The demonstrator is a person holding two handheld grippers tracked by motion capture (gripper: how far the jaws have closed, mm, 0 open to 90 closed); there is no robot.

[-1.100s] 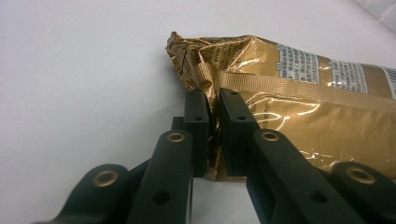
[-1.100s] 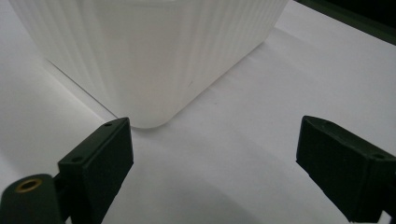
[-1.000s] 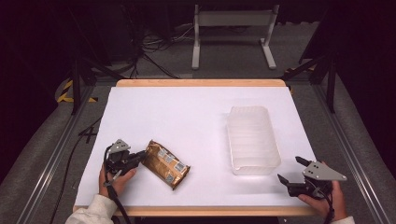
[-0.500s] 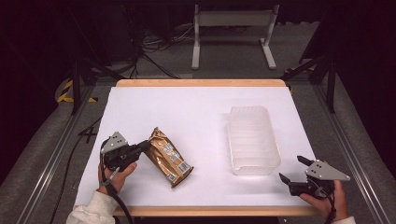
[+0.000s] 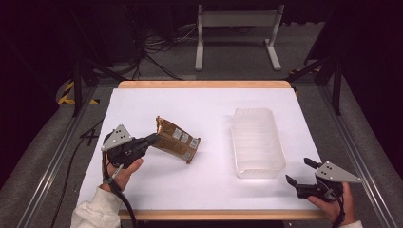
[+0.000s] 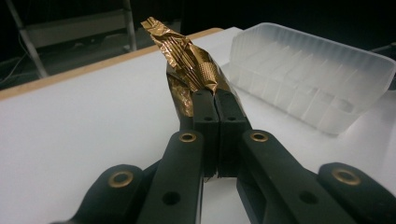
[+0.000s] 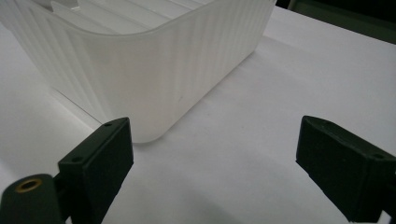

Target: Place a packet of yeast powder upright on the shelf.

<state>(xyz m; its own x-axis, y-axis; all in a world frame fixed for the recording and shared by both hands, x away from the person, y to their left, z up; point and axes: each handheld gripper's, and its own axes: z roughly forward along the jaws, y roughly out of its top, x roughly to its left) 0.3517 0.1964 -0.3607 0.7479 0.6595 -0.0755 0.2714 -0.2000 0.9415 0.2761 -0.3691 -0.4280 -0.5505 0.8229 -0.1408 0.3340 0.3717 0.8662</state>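
Note:
A gold-brown foil snack packet (image 5: 176, 139) hangs tilted above the white table, its crimped end pinched by my left gripper (image 5: 153, 138), which is shut on it. In the left gripper view the closed jaws clamp the crinkled gold seal of the packet (image 6: 189, 70), and my left gripper (image 6: 215, 100) has no gap between its fingers. A ribbed translucent plastic bin (image 5: 257, 141) stands right of centre. My right gripper (image 5: 300, 173) rests open near the table's front right corner, just below the bin. In the right gripper view the bin's corner (image 7: 140, 70) stands close ahead of my right gripper (image 7: 215, 149).
The white tabletop (image 5: 199, 107) has a wooden edge at front and back. A metal stand (image 5: 237, 28) and cables lie on the floor beyond the far edge. Dark frame rails run along both sides of the table.
My left gripper has lifted the packet off the table and carried it up and a little to the right. The right gripper has stayed put.

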